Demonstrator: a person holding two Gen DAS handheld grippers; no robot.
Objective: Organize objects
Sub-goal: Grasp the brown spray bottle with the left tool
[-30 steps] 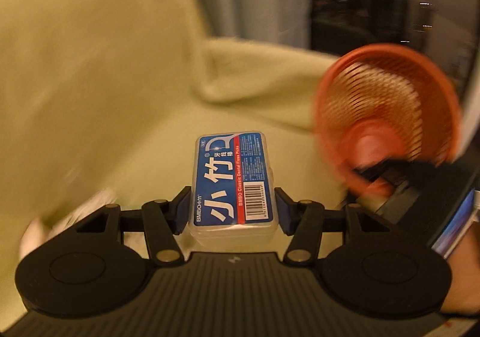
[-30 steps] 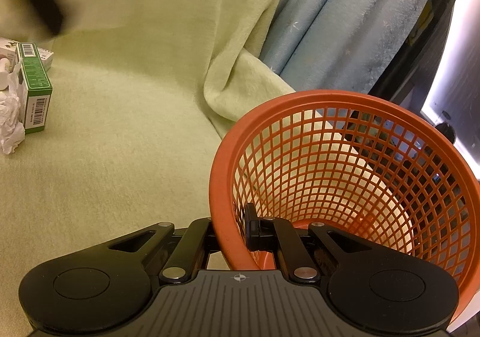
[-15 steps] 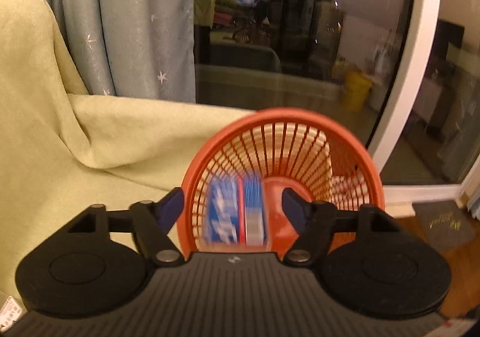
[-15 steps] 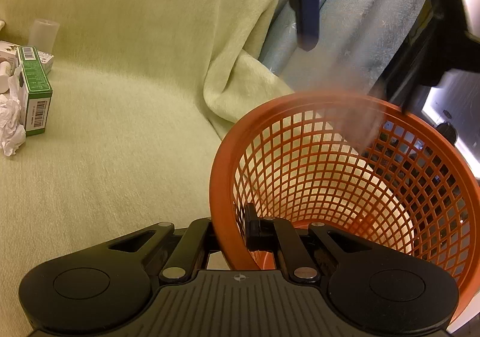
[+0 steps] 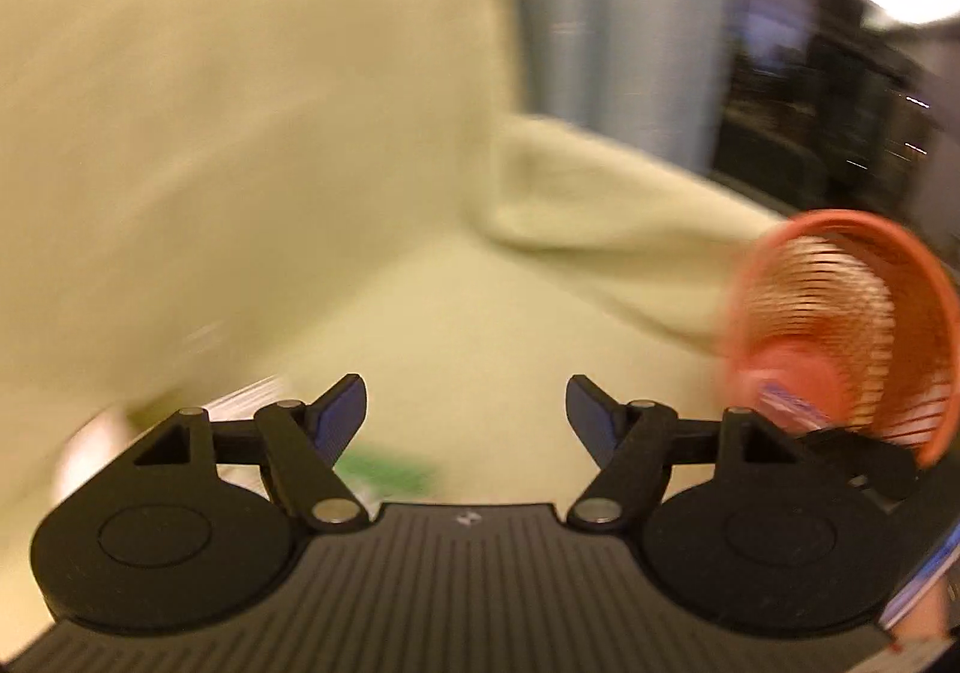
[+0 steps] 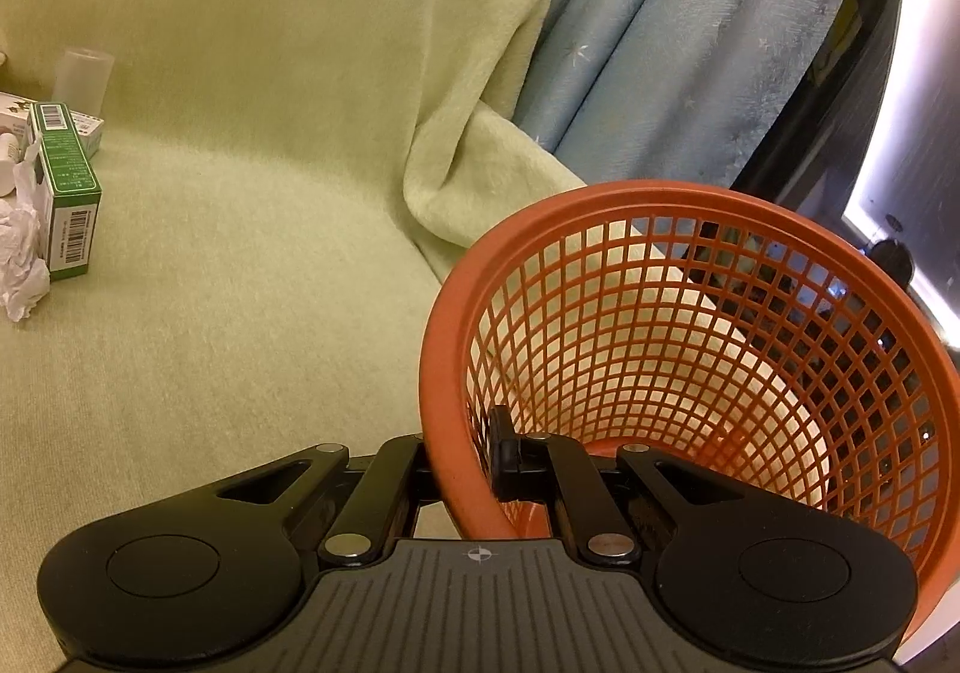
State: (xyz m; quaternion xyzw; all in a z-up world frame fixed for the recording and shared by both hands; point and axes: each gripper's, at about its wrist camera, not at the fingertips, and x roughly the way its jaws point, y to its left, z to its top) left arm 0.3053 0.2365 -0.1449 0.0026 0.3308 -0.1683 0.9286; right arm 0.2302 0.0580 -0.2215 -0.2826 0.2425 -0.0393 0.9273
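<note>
The left gripper [image 5: 466,409] is spread wide and empty. The right gripper [image 6: 462,463] clamps the rim of the orange basket [image 6: 690,349], which extends ahead to its right; the green box [image 6: 66,193] lies far left.

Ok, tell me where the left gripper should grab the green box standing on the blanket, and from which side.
Grip the green box across its two broad faces, near the top, coming from above. It stands upright on the blanket, with crumpled tissue against one side and a white box behind, so only the top looks free. The left gripper is open; the right gripper clamps the orange basket's rim.
</note>
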